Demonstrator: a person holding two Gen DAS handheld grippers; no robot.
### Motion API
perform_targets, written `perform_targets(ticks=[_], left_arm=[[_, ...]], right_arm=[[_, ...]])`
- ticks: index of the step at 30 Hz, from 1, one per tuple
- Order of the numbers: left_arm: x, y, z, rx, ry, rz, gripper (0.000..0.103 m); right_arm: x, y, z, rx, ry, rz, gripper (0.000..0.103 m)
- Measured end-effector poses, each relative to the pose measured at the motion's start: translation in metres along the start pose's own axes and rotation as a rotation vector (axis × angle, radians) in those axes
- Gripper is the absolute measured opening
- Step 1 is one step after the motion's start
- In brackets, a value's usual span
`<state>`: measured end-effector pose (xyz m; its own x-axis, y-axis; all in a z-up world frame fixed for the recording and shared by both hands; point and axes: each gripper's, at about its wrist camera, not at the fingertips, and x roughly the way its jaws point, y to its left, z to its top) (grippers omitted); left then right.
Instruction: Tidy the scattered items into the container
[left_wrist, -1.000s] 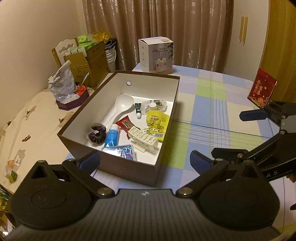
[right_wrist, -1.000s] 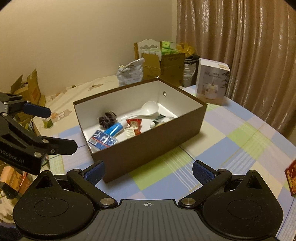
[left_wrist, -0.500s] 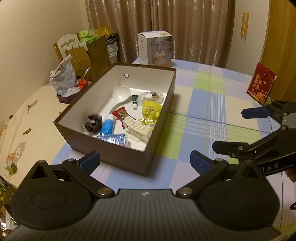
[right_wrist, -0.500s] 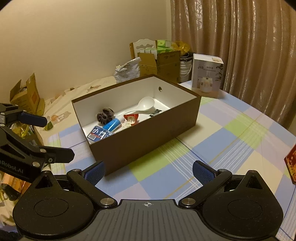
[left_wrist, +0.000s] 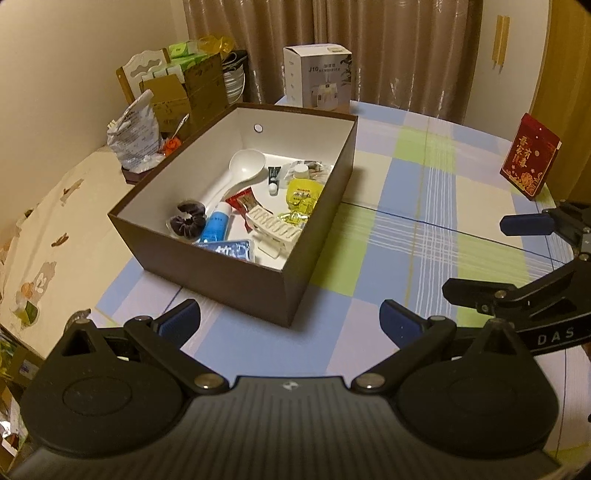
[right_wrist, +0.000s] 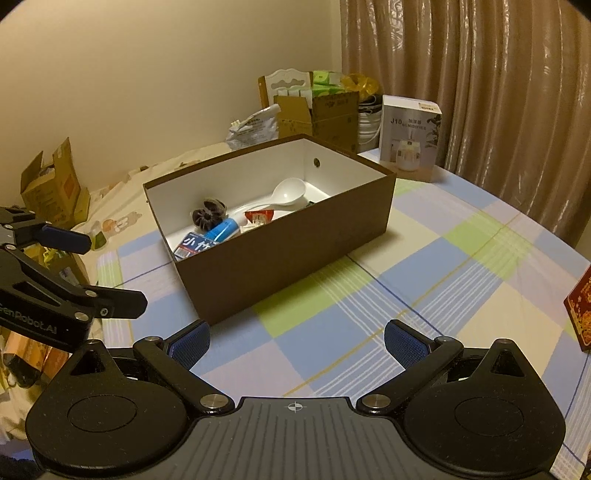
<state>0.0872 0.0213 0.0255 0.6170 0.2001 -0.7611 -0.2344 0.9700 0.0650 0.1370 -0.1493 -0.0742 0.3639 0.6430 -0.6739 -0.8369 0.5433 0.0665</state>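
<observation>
A brown box (left_wrist: 236, 273) with a white inside stands on the checked tablecloth; it also shows in the right wrist view (right_wrist: 295, 243). In it lie a white ladle (left_wrist: 245, 166), a dark scrunchie (left_wrist: 187, 222), a blue tube (left_wrist: 217, 226), a red packet (left_wrist: 245, 201), a yellow packet (left_wrist: 304, 192), a white clip (left_wrist: 275, 230) and a blue pack (left_wrist: 231, 250). My left gripper (left_wrist: 290, 319) is open and empty, in front of the box. My right gripper (right_wrist: 297, 341) is open and empty, to the box's right and back from it.
A white humidifier carton (left_wrist: 317, 81) stands behind the box. A red booklet (left_wrist: 530, 160) stands at the table's right side. Cardboard boxes (left_wrist: 184, 92) and a plastic bag (left_wrist: 135, 134) sit beyond the table's left edge. Curtains hang at the back.
Both grippers have drawn back and up from the box, which now looks smaller and farther off. Both stay open and empty.
</observation>
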Motion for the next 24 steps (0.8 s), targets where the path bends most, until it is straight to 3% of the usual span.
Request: perform_targets(ticks=[24], left_arm=[[0.0081,-0.0066,-0.0103,-0.011,0.041,0.037,0.102]], right_arm=[[0.0036,-0.0012,-0.0066,-0.024,0.028,0.016,0.103]])
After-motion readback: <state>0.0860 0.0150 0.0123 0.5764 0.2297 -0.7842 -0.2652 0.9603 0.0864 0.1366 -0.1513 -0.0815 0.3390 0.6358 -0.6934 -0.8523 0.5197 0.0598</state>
